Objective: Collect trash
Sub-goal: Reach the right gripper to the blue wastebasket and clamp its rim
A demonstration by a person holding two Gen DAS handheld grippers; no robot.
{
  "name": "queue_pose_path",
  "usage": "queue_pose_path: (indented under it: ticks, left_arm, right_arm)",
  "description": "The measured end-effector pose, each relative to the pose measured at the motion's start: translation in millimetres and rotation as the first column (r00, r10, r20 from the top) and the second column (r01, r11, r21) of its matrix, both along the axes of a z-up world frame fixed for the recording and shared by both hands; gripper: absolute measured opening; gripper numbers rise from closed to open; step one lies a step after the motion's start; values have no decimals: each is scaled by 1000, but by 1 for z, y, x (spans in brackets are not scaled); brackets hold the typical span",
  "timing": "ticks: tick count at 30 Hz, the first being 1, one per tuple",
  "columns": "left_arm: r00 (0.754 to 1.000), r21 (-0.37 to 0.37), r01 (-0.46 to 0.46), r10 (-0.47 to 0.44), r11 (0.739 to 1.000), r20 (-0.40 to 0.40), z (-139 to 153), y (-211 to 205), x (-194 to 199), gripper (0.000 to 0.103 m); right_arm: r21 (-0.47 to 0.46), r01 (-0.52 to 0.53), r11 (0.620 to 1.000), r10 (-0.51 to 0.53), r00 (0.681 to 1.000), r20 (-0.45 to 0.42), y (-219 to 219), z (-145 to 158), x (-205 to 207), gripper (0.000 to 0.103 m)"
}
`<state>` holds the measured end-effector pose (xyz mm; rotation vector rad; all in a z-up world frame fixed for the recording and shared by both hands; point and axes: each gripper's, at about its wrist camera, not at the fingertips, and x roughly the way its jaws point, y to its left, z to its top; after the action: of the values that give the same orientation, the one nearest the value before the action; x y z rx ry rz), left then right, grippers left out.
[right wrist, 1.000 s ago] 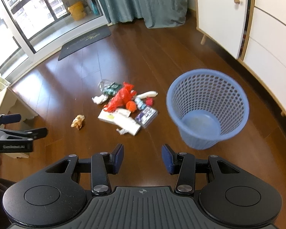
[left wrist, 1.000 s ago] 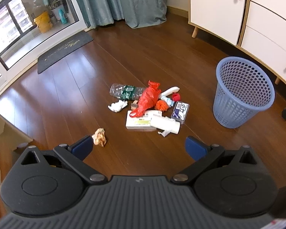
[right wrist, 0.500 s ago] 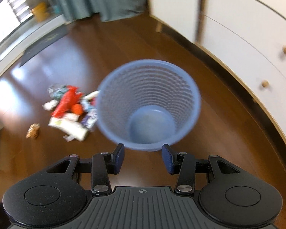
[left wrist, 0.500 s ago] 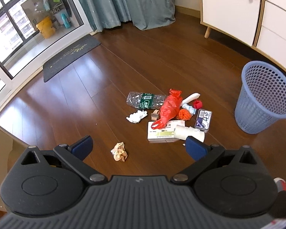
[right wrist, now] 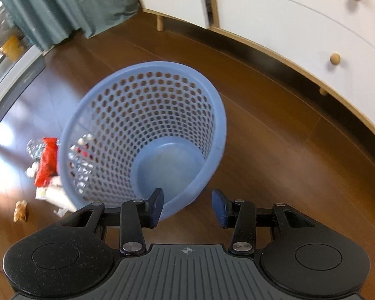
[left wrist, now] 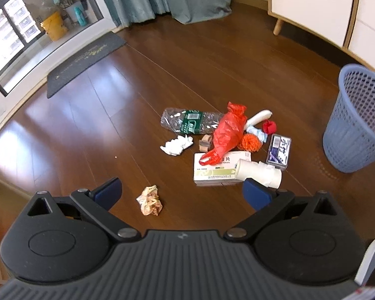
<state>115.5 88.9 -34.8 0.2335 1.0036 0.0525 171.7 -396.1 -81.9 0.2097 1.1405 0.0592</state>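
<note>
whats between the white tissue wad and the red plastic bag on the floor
In the left wrist view, a small brown block lies between the white tissue wad and the red plastic bag.

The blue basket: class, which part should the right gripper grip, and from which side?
Grip the near rim of the blue basket from above, one finger inside. It stands upright, open-topped; the wall is thin, and the open right gripper hovers there.
</note>
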Motion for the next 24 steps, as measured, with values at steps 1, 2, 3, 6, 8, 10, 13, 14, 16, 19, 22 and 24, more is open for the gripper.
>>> queue_pose_path:
  ticks: [1,2,3,6,8,10,13,14,16,19,22,24]
  left_arm:
    - [1000,2,6,-6,1000,-2,-9,-2,2,102]
    - [1000,2,12,-12,1000,-6,-17,-4,4,102]
    - [1000,-1,15,-15,1000,-10,-26,-6,5,102]
    - [999,-3,37,-37,999,-31,-48,-13,10,102]
    - [997,3,60,-60,998,-38,-58,-19,14,102]
    - [996,3,79,-79,997,-35,-64,-26,19,102]
    - [994,-20,99,-99,995,-52,-76,-37,29,102]
    - [993,-26,106,-107,994,-54,-80,-40,31,102]
    - [991,-40,119,-122,992,-60,-89,-49,37,102]
    - [989,-67,124,-128,990,-69,-99,-58,44,102]
    - [988,-84,130,-136,988,-79,-109,-65,48,102]
    - [986,-93,133,-141,987,-88,-116,-68,50,102]
  right_arm:
    - [1,13,1000,-13,1000,-1,-1,-3,2,41]
    - [1,22,1000,-22,1000,-2,-2,-6,5,41]
    - [1,31,1000,-31,1000,-5,-1,-8,7,41]
    - [-1,45,999,-45,999,-19,1,-16,11,40]
    - [2,56,998,-56,998,-27,0,-20,13,35]
    - [12,63,998,-63,997,-35,0,-21,15,31]
    - [-2,57,998,-57,998,-41,5,-21,16,27]
    - [-7,61,998,-62,997,-48,7,-21,16,27]
    - [-13,76,997,-77,995,-67,10,-21,18,27]
    - [-34,91,995,-93,992,-83,14,-22,19,27]
    - [-10,121,993,-121,987,-105,14,-26,21,27]
    - [9,148,989,-146,983,-111,13,-30,21,25]
